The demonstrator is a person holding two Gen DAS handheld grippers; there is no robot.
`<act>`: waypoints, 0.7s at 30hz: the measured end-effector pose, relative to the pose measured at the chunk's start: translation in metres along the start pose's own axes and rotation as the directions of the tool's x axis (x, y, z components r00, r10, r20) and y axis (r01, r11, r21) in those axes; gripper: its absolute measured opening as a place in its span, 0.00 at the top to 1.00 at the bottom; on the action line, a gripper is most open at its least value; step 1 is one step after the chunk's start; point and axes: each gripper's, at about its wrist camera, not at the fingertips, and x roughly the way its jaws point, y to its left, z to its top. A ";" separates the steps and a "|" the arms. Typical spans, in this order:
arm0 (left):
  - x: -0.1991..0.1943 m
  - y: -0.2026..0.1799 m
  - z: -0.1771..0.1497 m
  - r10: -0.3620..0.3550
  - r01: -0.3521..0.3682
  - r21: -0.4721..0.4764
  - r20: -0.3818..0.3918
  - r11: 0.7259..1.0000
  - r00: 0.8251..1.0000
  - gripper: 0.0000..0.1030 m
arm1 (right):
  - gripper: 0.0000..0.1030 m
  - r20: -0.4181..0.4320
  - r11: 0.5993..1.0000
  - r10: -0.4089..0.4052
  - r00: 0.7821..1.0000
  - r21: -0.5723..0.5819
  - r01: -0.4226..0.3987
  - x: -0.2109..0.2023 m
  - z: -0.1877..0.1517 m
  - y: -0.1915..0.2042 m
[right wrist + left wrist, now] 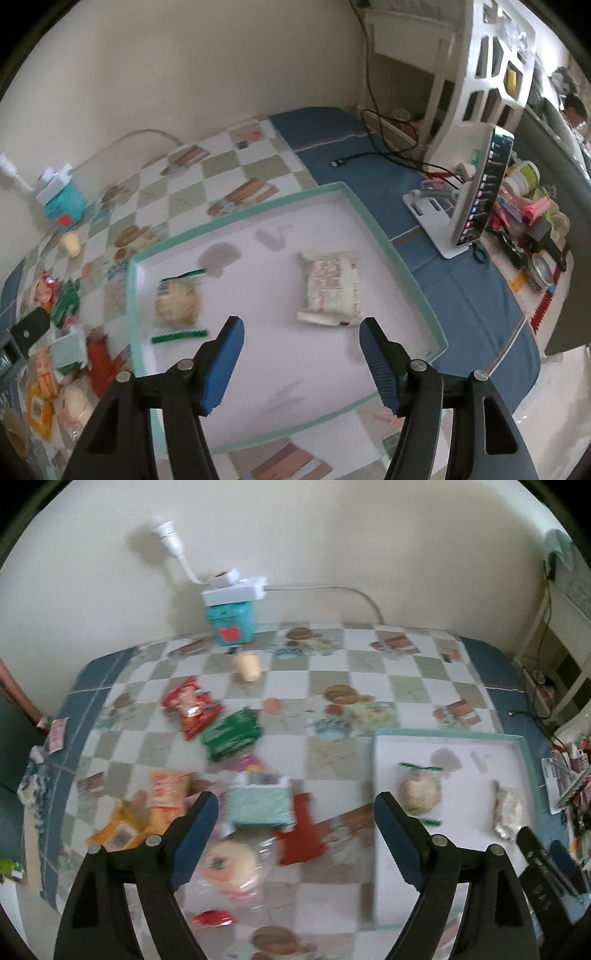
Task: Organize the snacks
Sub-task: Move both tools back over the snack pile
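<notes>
left gripper [295, 805] up over the table, jaws wide apart, nothing between them, just the loose snacks below. right gripper [301, 326] hangs over the tray, jaws apart too, empty.

now the big stuff first: the table [369, 686] under a checkered cloth with blue borders fills both views. on its right side sits the tray [388, 236], a shallow white box with a mint green rim. inside it, two snacks so far: a round biscuit pack [176, 302] with green striped ends near the left wall, and a pale rectangular wafer pack [330, 286] toward the middle, the two well apart.

left of the tray, the unsorted pile. a mint green packet [258, 805] lies near the middle, a red packet [299, 834] just beside it, a round pastry in clear wrap [229, 864] closer to the camera, and an orange packet [166, 790] beside the left finger. further back, a green pouch [232, 734] touches a red chip bag [190, 705]. beyond those, a small cream cup [248, 666] lies on its side, and a teal box [231, 626] stands against the wall with a white power strip [236, 589] on top.

everything's a bit blurred.
</notes>
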 end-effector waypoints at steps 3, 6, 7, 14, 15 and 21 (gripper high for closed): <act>-0.006 0.026 -0.006 0.037 -0.037 -0.028 0.005 0.999 0.999 0.09 | 0.17 0.026 1.000 0.021 0.999 -0.012 -0.021 -0.014 -0.008 0.011; -0.009 0.051 -0.013 0.058 -0.058 -0.064 -0.003 0.996 0.998 0.02 | 0.17 0.035 0.999 0.045 0.998 -0.032 -0.044 -0.023 -0.017 0.024; -0.010 0.058 -0.015 0.061 -0.061 -0.078 -0.006 0.995 0.998 0.02 | 0.17 0.036 0.998 0.051 0.998 -0.040 -0.050 -0.026 -0.019 0.028; -0.019 0.122 -0.031 0.099 -0.099 -0.191 -0.007 0.977 0.995 0.02 | 0.12 0.017 0.989 0.097 0.995 -0.118 -0.094 -0.032 -0.040 0.063; -0.020 0.130 -0.033 0.101 -0.100 -0.203 -0.006 0.974 0.995 0.02 | 0.12 0.013 0.986 0.104 0.995 -0.135 -0.101 -0.032 -0.043 0.070; -0.013 0.185 -0.049 0.109 -0.111 -0.304 -0.025 0.946 0.994 0.02 | 0.11 0.004 0.970 0.157 0.988 -0.186 -0.153 -0.038 -0.053 0.102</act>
